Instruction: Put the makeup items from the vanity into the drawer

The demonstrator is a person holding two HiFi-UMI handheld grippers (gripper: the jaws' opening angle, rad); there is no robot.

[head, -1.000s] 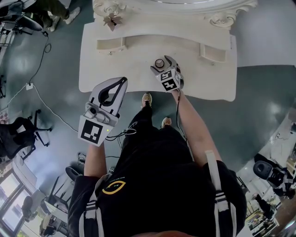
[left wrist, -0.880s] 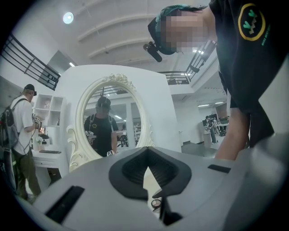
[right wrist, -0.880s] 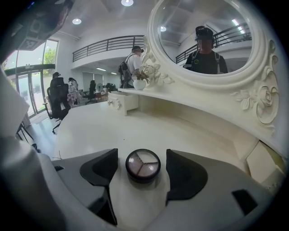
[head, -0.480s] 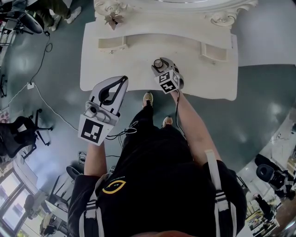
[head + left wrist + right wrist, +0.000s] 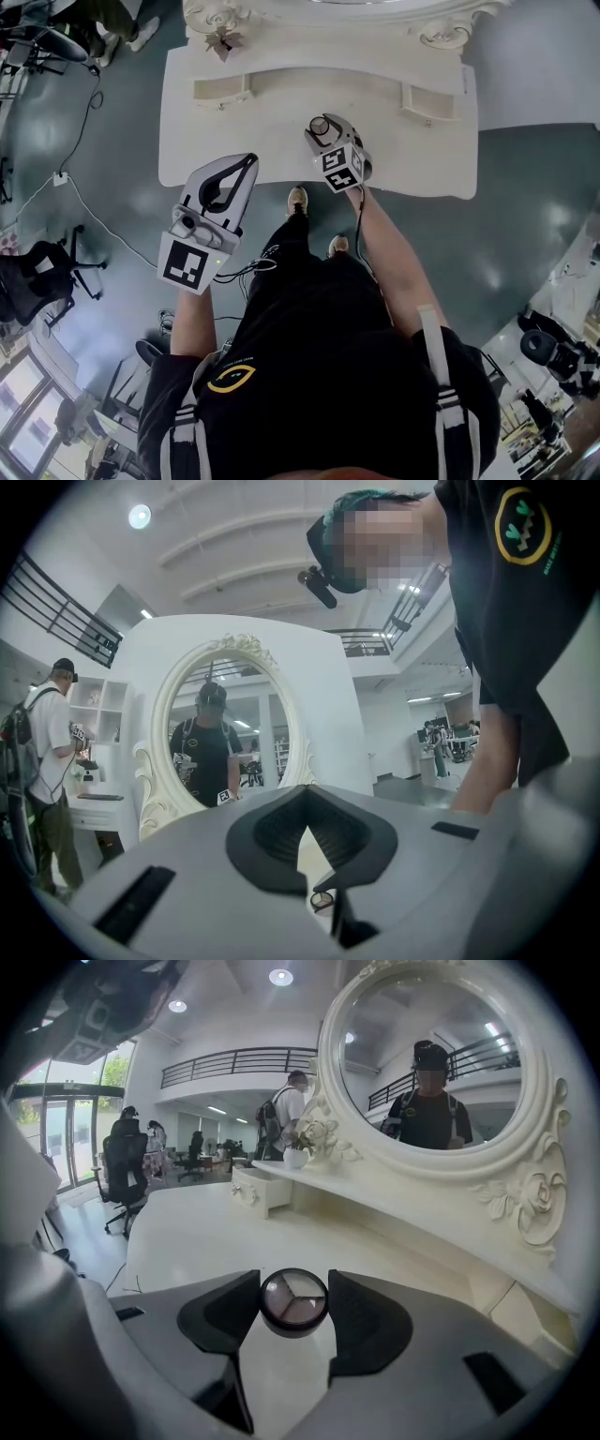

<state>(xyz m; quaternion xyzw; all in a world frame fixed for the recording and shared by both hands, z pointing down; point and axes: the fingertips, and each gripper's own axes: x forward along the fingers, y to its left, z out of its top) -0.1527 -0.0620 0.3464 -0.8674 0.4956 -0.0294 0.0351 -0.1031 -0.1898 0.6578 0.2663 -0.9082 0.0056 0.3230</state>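
Observation:
A round black-rimmed compact (image 5: 293, 1301) with a clear lid and pinkish-brown shades sits between the pads of my right gripper (image 5: 293, 1309), which is shut on it just above the white vanity top (image 5: 187, 1237). From the head view the compact (image 5: 321, 125) and right gripper (image 5: 324, 129) are at the middle of the vanity (image 5: 234, 141), near its front edge. A small drawer (image 5: 256, 1189) stands out at the back left (image 5: 222, 89). My left gripper (image 5: 246, 166) hovers in front of the vanity's front edge, shut with nothing in it (image 5: 305, 808).
An oval mirror (image 5: 441, 1063) in an ornate white frame rises behind the vanity. A small vase of flowers (image 5: 296, 1155) stands at the back left corner. A second small drawer (image 5: 431, 98) is at the back right. An office chair (image 5: 125, 1171) and people stand beyond.
The right gripper's jaws have drawn in onto the compact and it has hardly shifted. The left gripper has stayed where it was.

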